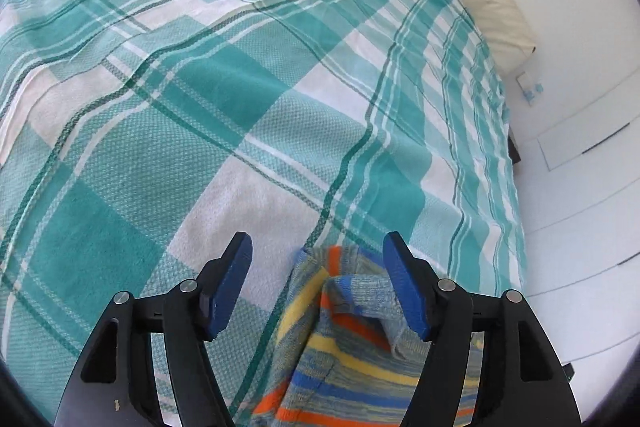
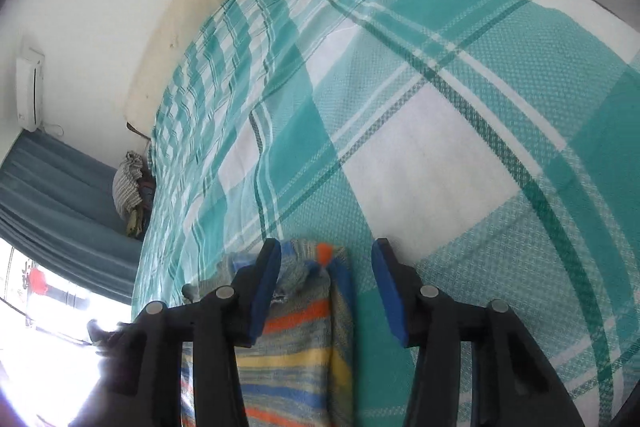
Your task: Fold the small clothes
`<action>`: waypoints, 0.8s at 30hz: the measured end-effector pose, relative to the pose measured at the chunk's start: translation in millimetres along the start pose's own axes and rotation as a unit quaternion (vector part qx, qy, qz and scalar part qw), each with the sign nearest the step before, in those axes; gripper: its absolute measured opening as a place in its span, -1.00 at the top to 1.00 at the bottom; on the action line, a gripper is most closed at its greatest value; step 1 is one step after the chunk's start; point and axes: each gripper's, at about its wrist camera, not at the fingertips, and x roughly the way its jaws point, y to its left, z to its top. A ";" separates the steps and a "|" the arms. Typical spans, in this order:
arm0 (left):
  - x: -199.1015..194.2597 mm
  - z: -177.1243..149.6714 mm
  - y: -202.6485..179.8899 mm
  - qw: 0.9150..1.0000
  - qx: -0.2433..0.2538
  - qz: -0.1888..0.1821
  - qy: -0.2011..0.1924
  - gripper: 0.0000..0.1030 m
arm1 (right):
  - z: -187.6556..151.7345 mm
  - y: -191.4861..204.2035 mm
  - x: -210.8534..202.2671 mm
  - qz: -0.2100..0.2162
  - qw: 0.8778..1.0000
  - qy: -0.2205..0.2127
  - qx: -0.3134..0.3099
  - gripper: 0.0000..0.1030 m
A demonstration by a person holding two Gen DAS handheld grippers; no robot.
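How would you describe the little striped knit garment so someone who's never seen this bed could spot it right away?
Start with the bed's teal and white plaid bedspread, which fills most of both wrist views. At its near edge, between the open left gripper and open right gripper, lies the small striped knit garment. Its narrow orange, yellow and blue stripes stand out against the wide teal checks.

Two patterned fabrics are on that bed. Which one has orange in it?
The small striped garment lying between the open hand-held gripper fingers: it has orange, yellow and blue stripes. The big bedspread beneath it is only teal-and-white check.
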 end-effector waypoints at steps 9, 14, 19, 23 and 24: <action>-5.3 -92.1 -65.2 0.950 0.302 0.017 0.079 -0.39 | -62.0 113.9 23.4 -0.025 0.930 0.206 -0.303 0.06; 29.9 -47.3 -78.0 0.978 0.191 0.062 0.053 -0.39 | -49.2 131.3 91.3 -0.099 0.952 0.131 -0.258 0.07; -7.9 -81.5 -70.9 0.969 0.237 0.038 0.049 -0.45 | -57.2 142.1 52.1 -0.071 0.964 0.082 -0.244 0.05; -19.4 -172.7 -43.6 0.913 0.381 0.123 0.080 -0.45 | -123.8 133.0 10.4 -0.086 0.921 0.140 -0.353 -0.04; -24.0 -188.3 -27.6 0.907 0.386 0.146 0.083 -0.46 | -143.7 120.2 1.2 -0.090 0.913 0.157 -0.366 -0.05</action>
